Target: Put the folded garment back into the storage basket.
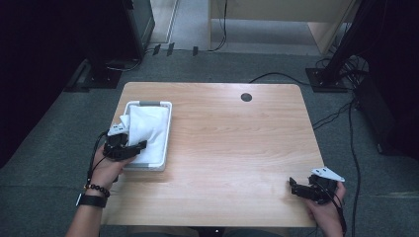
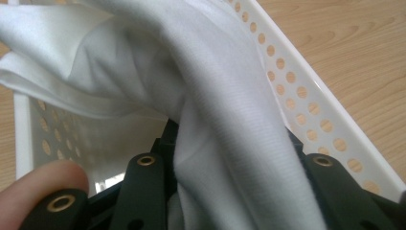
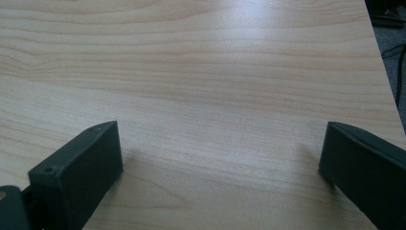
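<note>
Presently the white cloth point(image 1: 147, 129) lies in the white perforated tray point(image 1: 168, 129) at about nine o'clock on the table point(image 1: 232, 148), its long axis running twelve to six. The left gripper point(image 1: 129, 147) sits at the cloth's six-o'clock end, and in the left gripper view a fold point(image 2: 230, 143) passes between its jaws, which are parted slightly; whether they still pinch it cannot be told. The right gripper point(image 1: 301, 188), jaws apart over bare wood, rests well away at five o'clock, so the left is judged nearer.
</note>
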Demonstrator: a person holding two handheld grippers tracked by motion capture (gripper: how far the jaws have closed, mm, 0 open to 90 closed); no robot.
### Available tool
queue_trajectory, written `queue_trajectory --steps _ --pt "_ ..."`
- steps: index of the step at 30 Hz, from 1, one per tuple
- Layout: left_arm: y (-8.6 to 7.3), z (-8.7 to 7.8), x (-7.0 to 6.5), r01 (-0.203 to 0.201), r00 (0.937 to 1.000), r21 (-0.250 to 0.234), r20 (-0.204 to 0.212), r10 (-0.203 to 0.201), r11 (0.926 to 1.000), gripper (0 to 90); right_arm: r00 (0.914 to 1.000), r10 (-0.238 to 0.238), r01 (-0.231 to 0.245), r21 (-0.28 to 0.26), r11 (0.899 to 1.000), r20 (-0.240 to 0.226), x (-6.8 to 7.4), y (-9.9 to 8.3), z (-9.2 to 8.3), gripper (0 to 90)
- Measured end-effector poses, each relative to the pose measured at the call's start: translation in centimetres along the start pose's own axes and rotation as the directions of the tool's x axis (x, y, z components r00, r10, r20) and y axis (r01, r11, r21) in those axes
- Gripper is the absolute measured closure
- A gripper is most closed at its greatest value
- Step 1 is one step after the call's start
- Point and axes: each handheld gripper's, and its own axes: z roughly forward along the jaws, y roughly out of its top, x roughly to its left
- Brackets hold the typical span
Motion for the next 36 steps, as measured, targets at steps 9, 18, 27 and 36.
queue_trajectory --steps 9,18,27,36 --pt "-0.3 -0.1 0.1 0.038 0.9950 -0.019 -0.092 -0.039 0.9991 20.7 1.0000 -0.001 0.001 0.000 1.000 0.000 0.0 0.0 0.0 0.0" --pt "-0.5 -0.3 0.0 0.054 0.9940 -0.053 -0.092 -0.059 0.9971 0.0 1.0000 0.000 0.000 0.000 1.000 0.000 0.0 0.0 0.0 0.0" --pt "-1.0 -1.4 -0.2 0.056 0.9926 -0.140 -0.099 -0.070 0.9886 0.0 1.0000 0.000 0.000 0.000 1.000 0.000 0.0 0.0 0.0 0.0" --pt "-1.7 -2.6 -0.5 0.055 0.9917 -0.198 -0.103 -0.077 0.9787 0.0 1.0000 0.000 0.000 0.000 1.000 0.000 0.0 0.0 0.0 0.0"
